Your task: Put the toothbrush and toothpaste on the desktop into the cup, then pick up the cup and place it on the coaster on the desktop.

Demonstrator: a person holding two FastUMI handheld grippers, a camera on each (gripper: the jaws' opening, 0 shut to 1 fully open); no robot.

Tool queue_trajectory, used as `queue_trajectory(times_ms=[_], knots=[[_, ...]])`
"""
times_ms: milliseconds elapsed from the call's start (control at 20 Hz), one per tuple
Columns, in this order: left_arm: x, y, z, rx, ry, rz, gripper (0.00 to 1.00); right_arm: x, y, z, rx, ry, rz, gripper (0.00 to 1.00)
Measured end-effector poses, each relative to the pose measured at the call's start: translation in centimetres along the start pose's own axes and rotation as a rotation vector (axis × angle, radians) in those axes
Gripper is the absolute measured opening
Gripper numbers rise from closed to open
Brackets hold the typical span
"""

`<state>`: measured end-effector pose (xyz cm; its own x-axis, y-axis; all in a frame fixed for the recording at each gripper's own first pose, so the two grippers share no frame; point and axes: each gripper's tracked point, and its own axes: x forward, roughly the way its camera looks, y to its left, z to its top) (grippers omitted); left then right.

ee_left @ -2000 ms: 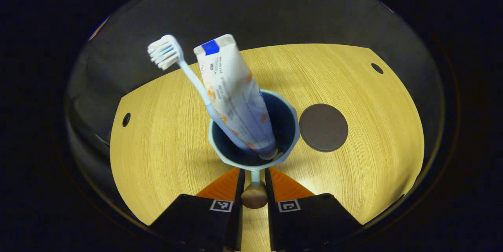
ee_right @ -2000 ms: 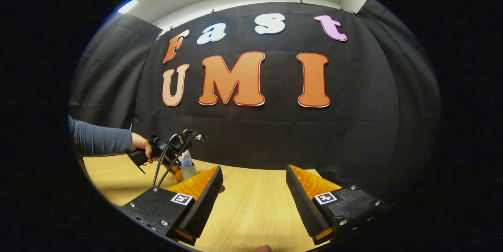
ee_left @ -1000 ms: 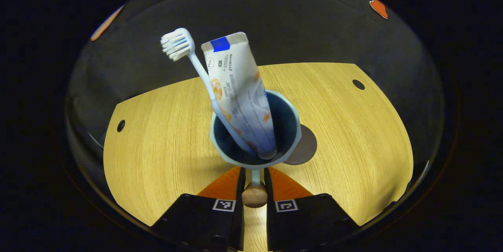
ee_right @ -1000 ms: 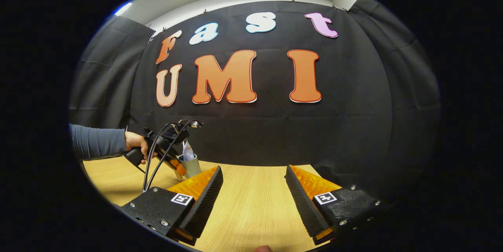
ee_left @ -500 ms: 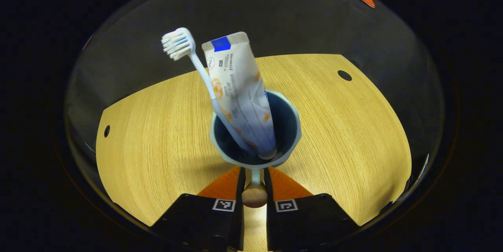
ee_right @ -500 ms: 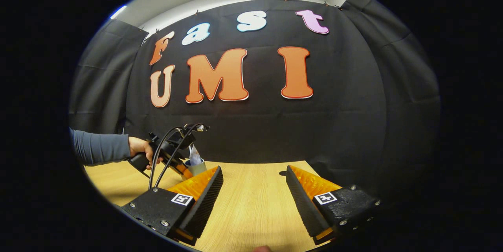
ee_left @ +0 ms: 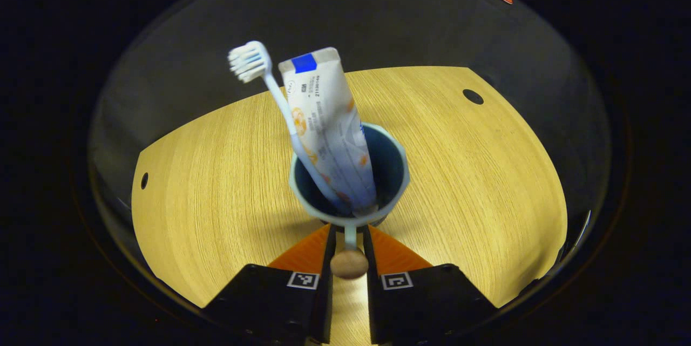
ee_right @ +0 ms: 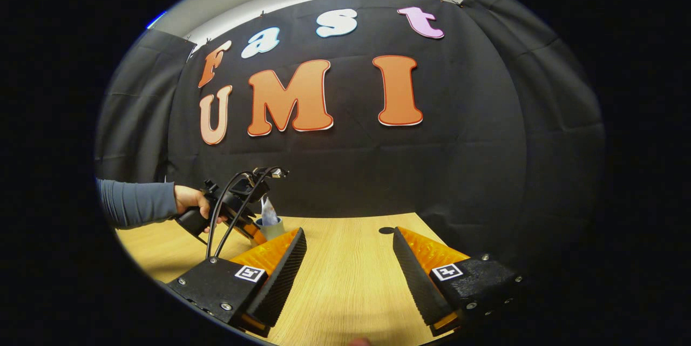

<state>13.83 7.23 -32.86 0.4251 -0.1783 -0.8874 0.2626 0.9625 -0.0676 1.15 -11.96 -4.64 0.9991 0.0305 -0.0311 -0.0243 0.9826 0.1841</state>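
A pale cup (ee_left: 350, 211) with a dark inside stands upright at the centre of the left gripper view. A white toothbrush (ee_left: 270, 92) and a toothpaste tube (ee_left: 326, 124) stick out of it, leaning left. My left gripper (ee_left: 349, 230) is shut on the cup's thin handle, whose wooden knob (ee_left: 349, 263) sits between the fingers. I cannot tell whether the cup touches the tabletop. In the right gripper view my right gripper (ee_right: 349, 239) stands open above the table with nothing in it. Farther left there, a hand (ee_right: 189, 200) holds the left gripper (ee_right: 237, 207) at the cup (ee_right: 271, 226).
The wooden tabletop (ee_left: 475, 184) has small round holes near its far right (ee_left: 473, 96) and left (ee_left: 144, 180) corners. Black cloth walls close off the booth behind it. In the right gripper view one hole (ee_right: 386, 230) lies just beyond my right fingers.
The left gripper carried the cup to the right over the dark round coaster, which slid beneath the cup and out of sight. The right gripper stayed open and barely shifted.
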Motion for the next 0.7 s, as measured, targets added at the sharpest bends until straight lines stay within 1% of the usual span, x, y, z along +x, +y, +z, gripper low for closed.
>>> queue_trajectory(times_ms=[50,100,150,200,250,350,500,550,600,700], knots=[[-0.4,0.0,0.1,0.004,-0.023,-0.009,0.39,0.0,0.0,0.0,0.001,0.001,-0.002,1.0],[-1.1,0.0,0.1,0.009,-0.05,-0.009,0.51,0.2,0.0,0.1,0.0,0.001,-0.003,0.96],[-1.9,-0.1,0.7,0.017,-0.075,-0.011,0.64,0.3,0.1,0.2,0.001,-0.001,-0.004,1.0],[-2.7,0.1,0.8,0.022,-0.095,-0.01,0.77,0.5,0.4,0.4,0.005,-0.003,-0.003,0.96],[-2.8,0.3,0.8,0.025,-0.115,-0.011,0.9,0.5,0.8,0.5,0.007,-0.005,0.0,0.96],[-4.1,0.5,-0.1,0.035,-0.15,-0.022,1.0,0.8,1.4,0.8,0.005,-0.011,0.001,0.96],[-6.6,1.1,-1.4,0.05,-0.187,-0.021,1.0,1.5,2.8,1.7,0.021,-0.03,0.009,0.96],[-7.2,1.4,-1.7,0.043,-0.21,-0.013,1.0,1.8,3.4,2.0,0.032,-0.037,0.014,1.0],[-8.3,1.9,-2.0,0.039,-0.232,-0.006,1.0,2.1,4.1,2.3,0.039,-0.041,0.022,0.96],[-11.2,3.4,-2.2,0.036,-0.295,0.023,1.0,2.6,5.6,2.5,0.03,-0.045,0.04,0.96]])
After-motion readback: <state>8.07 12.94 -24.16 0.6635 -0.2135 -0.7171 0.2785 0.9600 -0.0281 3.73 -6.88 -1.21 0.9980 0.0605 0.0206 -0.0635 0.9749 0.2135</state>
